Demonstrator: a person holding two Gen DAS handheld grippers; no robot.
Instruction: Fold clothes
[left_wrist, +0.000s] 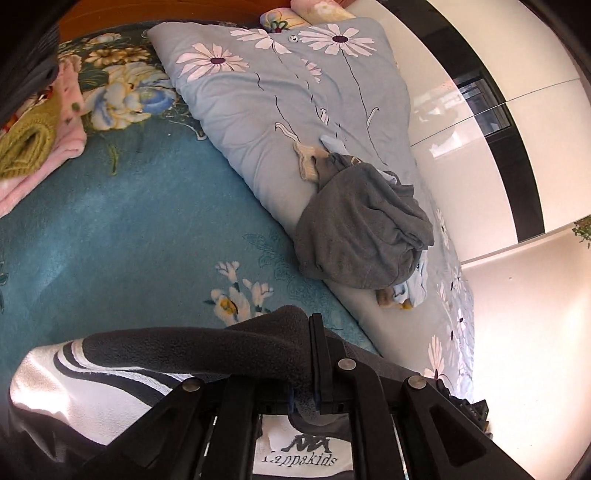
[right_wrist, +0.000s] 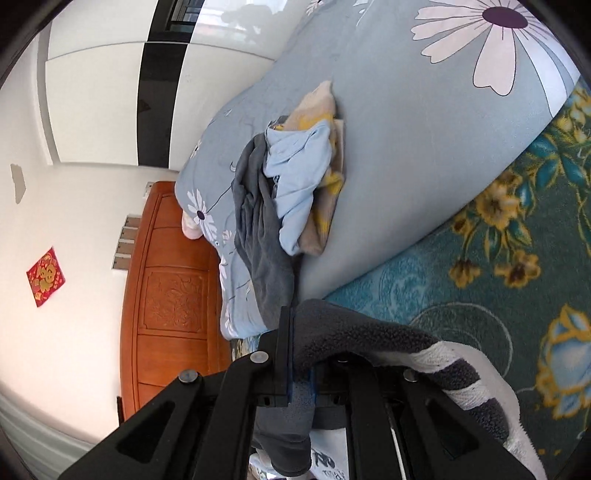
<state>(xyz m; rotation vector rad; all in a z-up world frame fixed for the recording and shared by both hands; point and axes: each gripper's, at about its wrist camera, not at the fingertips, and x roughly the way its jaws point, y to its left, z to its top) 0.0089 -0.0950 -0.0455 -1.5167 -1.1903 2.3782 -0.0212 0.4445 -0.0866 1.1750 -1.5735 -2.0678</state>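
Both claws, left claw (left_wrist: 317, 363) and right claw (right_wrist: 295, 354), clamp the fleece garment (left_wrist: 207, 350). Folded stack (left_wrist: 33, 147) done (far left); unfolded pile (left_wrist: 362, 236) remains.

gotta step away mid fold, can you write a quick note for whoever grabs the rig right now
Left gripper: shut on the fleece.
Right gripper: shut on the same fleece, dark with white stripes, held above the blanket.
Unfolded pile of grey, pale blue and yellow clothes sits on the quilt.
Folded stack at the blanket's far edge looks done.
Left: fold the fleece, then the pile.
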